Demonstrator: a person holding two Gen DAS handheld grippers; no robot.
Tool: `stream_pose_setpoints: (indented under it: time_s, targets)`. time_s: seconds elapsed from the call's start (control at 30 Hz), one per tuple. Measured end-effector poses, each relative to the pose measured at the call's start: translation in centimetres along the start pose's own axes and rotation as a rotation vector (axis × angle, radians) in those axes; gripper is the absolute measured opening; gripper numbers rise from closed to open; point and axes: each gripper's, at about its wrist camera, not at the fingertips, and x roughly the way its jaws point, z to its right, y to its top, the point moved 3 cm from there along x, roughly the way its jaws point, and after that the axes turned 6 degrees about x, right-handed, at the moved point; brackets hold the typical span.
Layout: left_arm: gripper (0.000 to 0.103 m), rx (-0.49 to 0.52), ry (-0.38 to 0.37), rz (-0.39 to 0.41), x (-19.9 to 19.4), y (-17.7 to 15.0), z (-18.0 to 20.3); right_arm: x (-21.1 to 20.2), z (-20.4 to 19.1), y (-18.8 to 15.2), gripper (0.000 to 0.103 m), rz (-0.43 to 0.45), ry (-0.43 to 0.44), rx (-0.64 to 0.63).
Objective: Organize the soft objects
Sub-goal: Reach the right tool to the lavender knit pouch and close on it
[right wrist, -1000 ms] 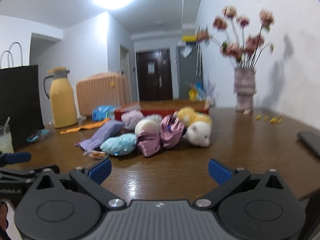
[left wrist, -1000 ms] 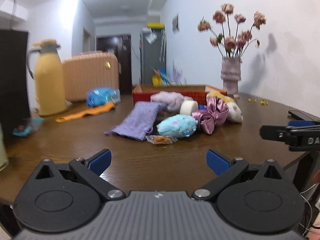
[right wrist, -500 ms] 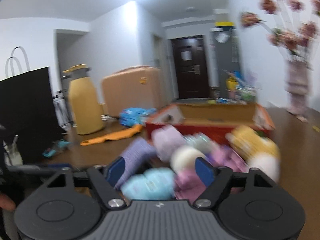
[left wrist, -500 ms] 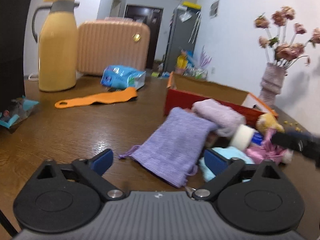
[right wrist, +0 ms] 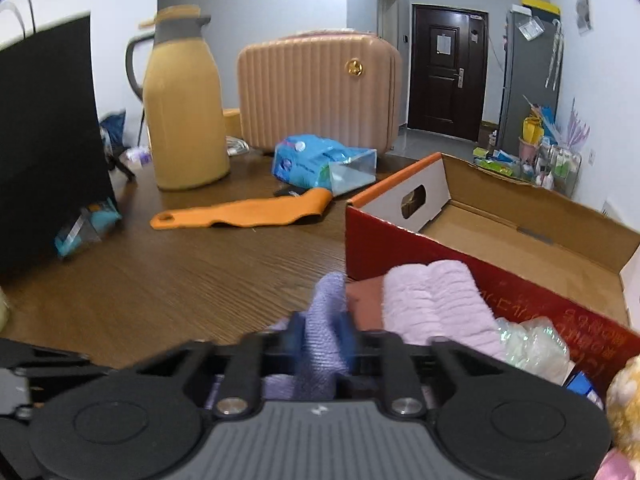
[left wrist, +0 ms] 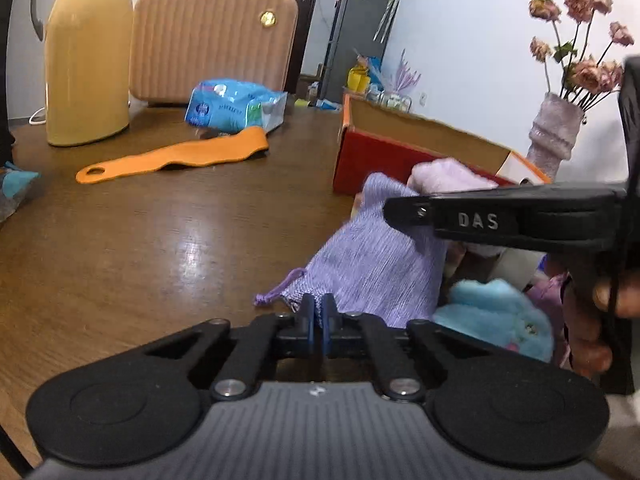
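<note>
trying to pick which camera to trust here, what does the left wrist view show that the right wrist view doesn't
Only the left wrist view shows the flower vase, the blue plush toy, and the right gripper from the side with the hand holding it.

Only the right wrist view shows the bare inside of the red box, the black bag and the dark door.

Both show the purple cloth, pinched by the left gripper at its near edge and by the right gripper at its far end, plus the yellow jug, the ribbed case and the orange strap.
</note>
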Motion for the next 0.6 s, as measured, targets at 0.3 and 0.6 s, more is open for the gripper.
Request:
stream_pose_setpoints:
  time_s: [0.3,0.6]
  targets:
    - [0.003,0.063,-0.089,0.214,-9.1,2.0,3.9,-12.4,-0.3,-0.9,0.006,0.228,-0.007,0.036]
    - [0.003,0.133,-0.312,0.112,-11.3,-5.1,10.6,-20.5,2.5,-12.5,0.006,0.184,-0.062,0.288]
